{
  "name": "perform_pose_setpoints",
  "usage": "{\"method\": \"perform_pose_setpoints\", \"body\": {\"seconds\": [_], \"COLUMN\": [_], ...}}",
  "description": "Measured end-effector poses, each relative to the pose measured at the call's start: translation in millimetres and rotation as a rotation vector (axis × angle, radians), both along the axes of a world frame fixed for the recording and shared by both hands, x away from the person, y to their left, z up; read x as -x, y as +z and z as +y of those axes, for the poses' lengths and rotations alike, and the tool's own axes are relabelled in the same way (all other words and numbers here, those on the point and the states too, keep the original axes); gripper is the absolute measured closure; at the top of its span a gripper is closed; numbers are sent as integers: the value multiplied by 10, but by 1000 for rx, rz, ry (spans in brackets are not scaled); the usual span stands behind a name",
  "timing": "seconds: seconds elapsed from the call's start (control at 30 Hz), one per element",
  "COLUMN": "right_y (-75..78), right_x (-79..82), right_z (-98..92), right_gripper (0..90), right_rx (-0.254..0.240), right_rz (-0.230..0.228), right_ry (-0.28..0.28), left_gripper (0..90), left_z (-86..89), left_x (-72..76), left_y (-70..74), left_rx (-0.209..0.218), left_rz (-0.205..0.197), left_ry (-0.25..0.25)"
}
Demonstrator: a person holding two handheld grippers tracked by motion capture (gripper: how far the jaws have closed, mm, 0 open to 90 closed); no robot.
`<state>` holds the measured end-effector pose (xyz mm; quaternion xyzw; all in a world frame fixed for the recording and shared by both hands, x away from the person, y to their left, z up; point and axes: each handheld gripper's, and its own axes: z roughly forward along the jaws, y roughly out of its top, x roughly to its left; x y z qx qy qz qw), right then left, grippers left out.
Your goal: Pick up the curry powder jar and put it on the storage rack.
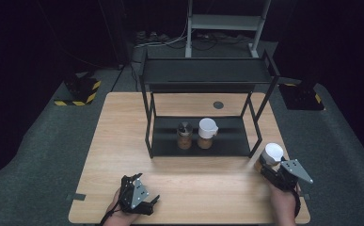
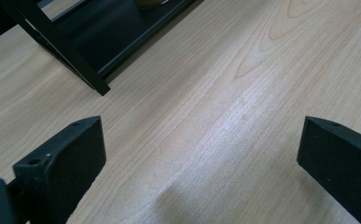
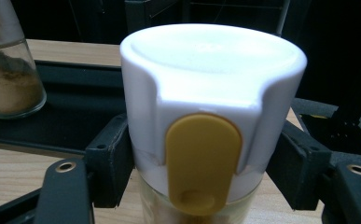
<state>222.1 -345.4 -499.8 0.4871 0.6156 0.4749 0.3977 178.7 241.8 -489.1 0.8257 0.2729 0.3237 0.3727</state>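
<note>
Right gripper view puts the spice jar (image 3: 206, 135) closest of all: a smooth white plastic cap with a mustard-yellow flip tab sits on a clear glass body, and the right gripper (image 3: 201, 163) pinches it just below the cap, one black jaw against each side. Glass is stiff but slick and breakable, so I judge this hold near the cap sensible, since the wider cap would stop it sliding down. It looks light, partly filled with powder. From the high view, that jar stands at the right edge of the pale wood-grain table (image 1: 123, 141), while the left gripper (image 1: 152, 202) rests near the front edge, jaws spread over bare wood. Farther back, the black metal rack (image 1: 208, 70) holds two more jars (image 1: 196, 134) on its lower shelf.
</note>
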Motion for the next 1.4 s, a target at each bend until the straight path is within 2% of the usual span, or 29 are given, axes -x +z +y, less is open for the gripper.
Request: {"method": "perform_pose_setpoints", "body": {"seconds": [0.3,0.53,1.17,1.4], "right_y": [9,68,175,188], "right_x": [11,123,297,312], "right_z": [7,-13,96,141], "right_gripper": [307,307,307,307], "right_rx": [1,-9,-3,-3], "right_rz": [0,-26,-75,-75], "right_ry": [-7,-3,55,80], "left_gripper": [15,15,15,15], "left_z": [8,13,20,23], "left_x": [-2,-12,-9,-10], "left_y": [0,4,1,-1], "left_rx": [3,5,7,9], "left_rz": [1,5,4,4], "left_ry": [-2,-5,-9,-10]}}
